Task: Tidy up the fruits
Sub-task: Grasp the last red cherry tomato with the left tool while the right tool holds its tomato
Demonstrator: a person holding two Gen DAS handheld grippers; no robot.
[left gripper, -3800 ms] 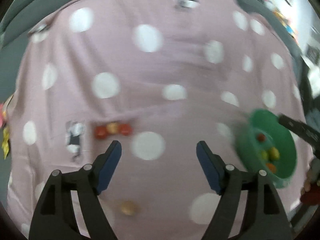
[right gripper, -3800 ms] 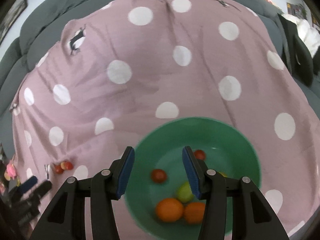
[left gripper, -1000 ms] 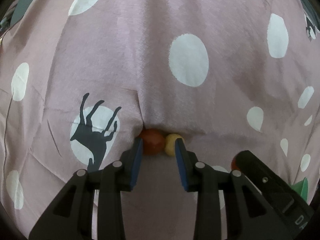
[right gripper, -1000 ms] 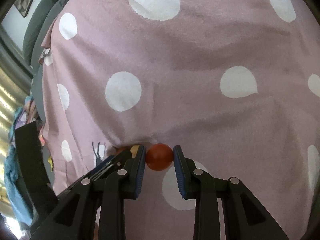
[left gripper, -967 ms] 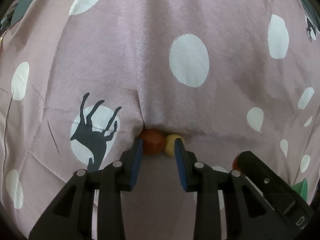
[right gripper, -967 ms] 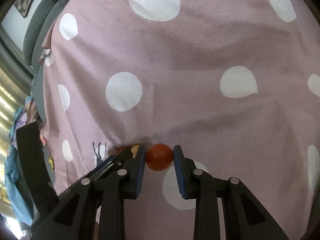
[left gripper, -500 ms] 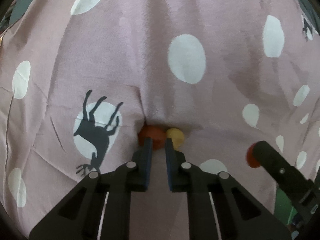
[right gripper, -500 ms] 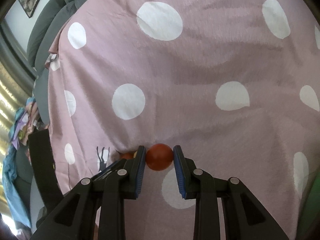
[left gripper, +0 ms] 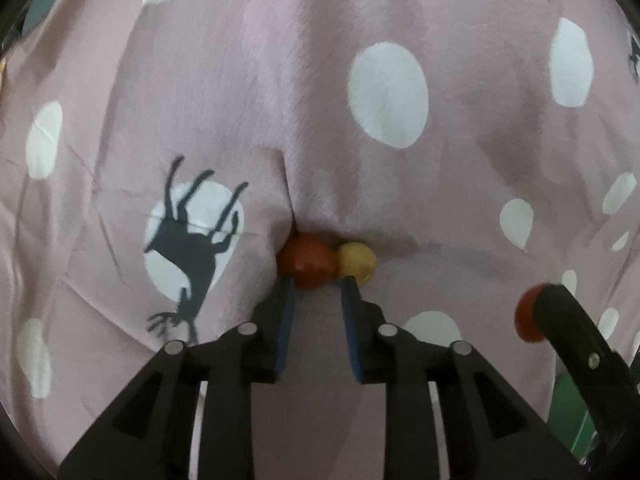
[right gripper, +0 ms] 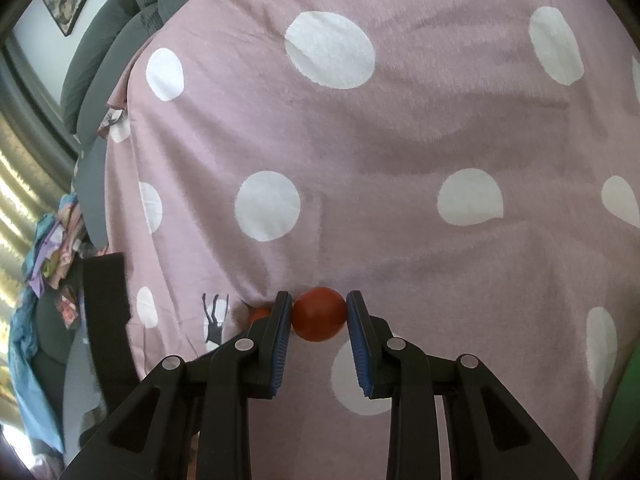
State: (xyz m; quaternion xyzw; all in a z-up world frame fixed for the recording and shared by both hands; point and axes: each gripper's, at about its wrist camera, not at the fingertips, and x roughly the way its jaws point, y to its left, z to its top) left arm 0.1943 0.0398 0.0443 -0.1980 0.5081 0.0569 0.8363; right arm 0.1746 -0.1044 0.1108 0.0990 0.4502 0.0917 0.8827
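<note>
In the left wrist view a red fruit (left gripper: 307, 261) and a yellow fruit (left gripper: 355, 263) lie side by side in a fold of the pink dotted cloth (left gripper: 360, 184). My left gripper (left gripper: 318, 288) is open a little, its tips just in front of the red fruit, touching or nearly so. My right gripper (right gripper: 319, 308) is shut on another red fruit (right gripper: 319, 314) and holds it just above the cloth. That held fruit also shows at the right of the left wrist view (left gripper: 528, 318), beside the right gripper's finger (left gripper: 576, 332).
A green bowl's edge (left gripper: 568, 408) shows at the lower right; it also shows in the right wrist view (right gripper: 624, 408). A deer print (left gripper: 192, 248) lies left of the fruits. Grey sofa cushions (right gripper: 112, 60) and coloured clutter (right gripper: 44, 248) border the cloth on the left.
My left gripper narrowed nearly shut half a second ago and has opened a little again at the red fruit. My right gripper has lifted its red fruit away to the right.
</note>
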